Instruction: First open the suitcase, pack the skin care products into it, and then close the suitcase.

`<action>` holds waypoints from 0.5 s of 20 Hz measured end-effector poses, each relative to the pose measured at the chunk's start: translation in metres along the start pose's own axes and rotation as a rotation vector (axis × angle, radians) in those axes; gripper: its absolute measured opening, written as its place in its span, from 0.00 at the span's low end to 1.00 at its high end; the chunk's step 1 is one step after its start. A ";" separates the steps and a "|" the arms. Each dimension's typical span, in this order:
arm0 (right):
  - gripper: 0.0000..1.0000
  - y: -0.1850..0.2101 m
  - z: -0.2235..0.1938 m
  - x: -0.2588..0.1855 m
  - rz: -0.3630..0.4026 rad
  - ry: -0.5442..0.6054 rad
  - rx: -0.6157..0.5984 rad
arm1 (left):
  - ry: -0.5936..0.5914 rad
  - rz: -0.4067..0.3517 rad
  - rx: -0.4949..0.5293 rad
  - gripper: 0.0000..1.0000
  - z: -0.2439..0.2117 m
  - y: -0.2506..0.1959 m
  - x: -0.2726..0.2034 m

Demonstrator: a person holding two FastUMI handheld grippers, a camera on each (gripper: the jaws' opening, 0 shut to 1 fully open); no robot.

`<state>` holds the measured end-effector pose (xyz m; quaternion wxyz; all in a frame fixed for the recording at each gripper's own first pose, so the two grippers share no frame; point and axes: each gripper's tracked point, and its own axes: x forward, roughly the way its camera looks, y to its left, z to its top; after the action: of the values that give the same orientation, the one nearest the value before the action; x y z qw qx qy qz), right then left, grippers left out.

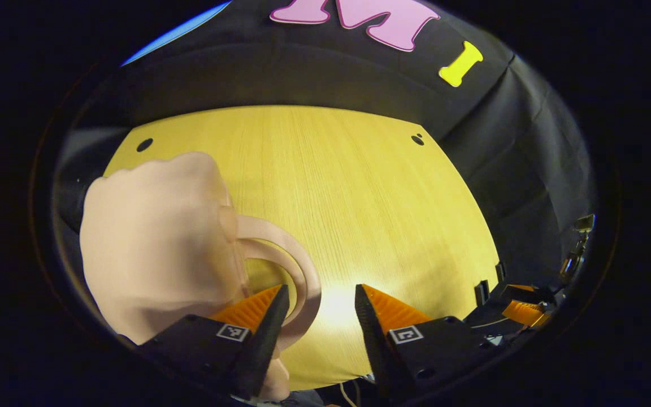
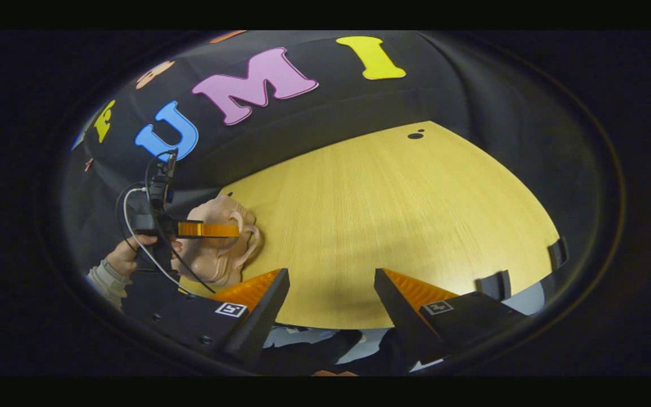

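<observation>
Lower centre of the left gripper view, the left gripper [image 1: 320, 316] stands open, one finger beside the loop handle of the pale pink suitcase [image 1: 156, 243] at left; no readable label. The handle points toward frame centre. Lower centre of the right gripper view, the right gripper [image 2: 331, 299] stands open over the wooden table [image 2: 393, 215]; the suitcase sits mid-left.

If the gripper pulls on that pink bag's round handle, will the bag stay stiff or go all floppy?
Probably floppy-ish: the pink bag looks soft and rounded, with lumpy, bulging sides, not box-like. Its round handle looks firmer, holding a neat loop, so it should give the left gripper a fair hold. It may slide on the smooth wooden table.
</observation>
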<state>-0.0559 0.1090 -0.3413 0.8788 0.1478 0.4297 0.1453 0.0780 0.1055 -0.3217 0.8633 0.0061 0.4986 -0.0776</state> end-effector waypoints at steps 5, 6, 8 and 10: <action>0.96 0.016 0.036 -0.002 0.010 -0.072 -0.134 | -0.239 0.093 0.076 0.96 0.017 -0.024 -0.061; 0.96 0.021 0.046 -0.004 0.014 -0.095 -0.159 | -0.298 0.108 0.096 0.96 0.023 -0.032 -0.078; 0.96 0.034 0.070 -0.009 0.022 -0.150 -0.210 | -0.418 0.128 0.132 0.96 0.031 -0.047 -0.113; 0.96 0.047 0.104 -0.019 0.016 -0.242 -0.269 | -0.529 0.156 0.169 0.97 0.040 -0.058 -0.155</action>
<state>0.0102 0.1304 -0.2484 0.9347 0.0485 0.2965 0.1898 0.0277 0.0647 -0.1639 0.9632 0.0960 0.2458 -0.0514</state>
